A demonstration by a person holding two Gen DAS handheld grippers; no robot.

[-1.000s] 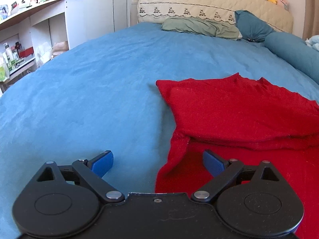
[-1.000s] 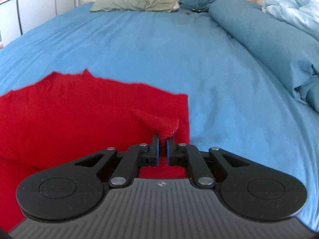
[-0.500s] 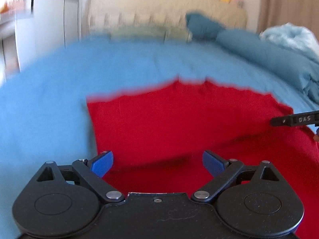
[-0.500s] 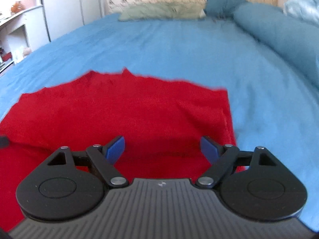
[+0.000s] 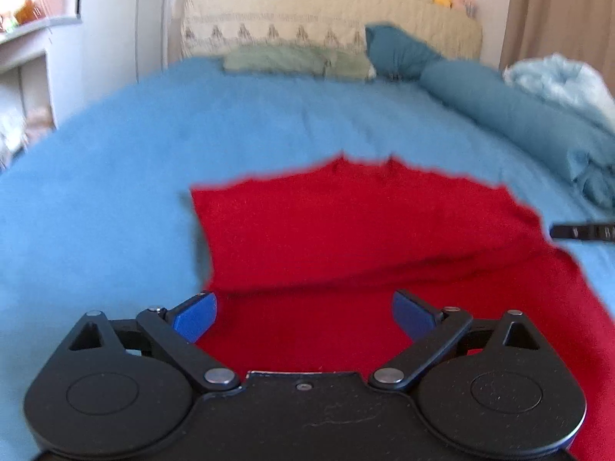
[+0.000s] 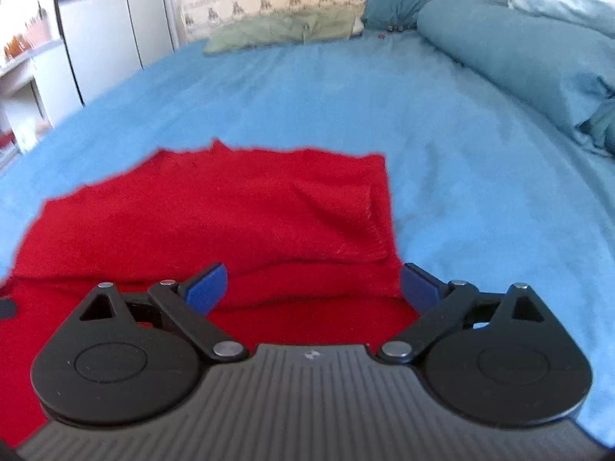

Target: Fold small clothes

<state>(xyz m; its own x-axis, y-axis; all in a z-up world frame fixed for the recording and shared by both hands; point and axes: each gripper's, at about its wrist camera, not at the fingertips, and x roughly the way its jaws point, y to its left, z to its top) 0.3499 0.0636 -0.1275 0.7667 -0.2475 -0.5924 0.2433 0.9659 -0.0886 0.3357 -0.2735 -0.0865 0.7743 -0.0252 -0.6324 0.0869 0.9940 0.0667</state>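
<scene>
A red knit garment [image 5: 357,226] lies on the blue bed, its far part folded over the near part. It also shows in the right wrist view [image 6: 230,215], with a small flap and ribbed hem near its right edge. My left gripper [image 5: 303,313] is open and empty, just above the near left part of the garment. My right gripper [image 6: 313,288] is open and empty, above the garment's near right part. A tip of the right gripper [image 5: 584,230] shows at the right edge of the left wrist view.
The blue bedsheet [image 5: 115,176] spreads all around. A green pillow [image 5: 296,61], a teal pillow [image 5: 399,50] and a rolled teal duvet [image 5: 519,119] lie at the back and right. White shelves [image 5: 23,61] stand at the left.
My right gripper has let go of the garment's corner and opened, and the flap now lies flat. My left gripper has swung right, over the garment.
</scene>
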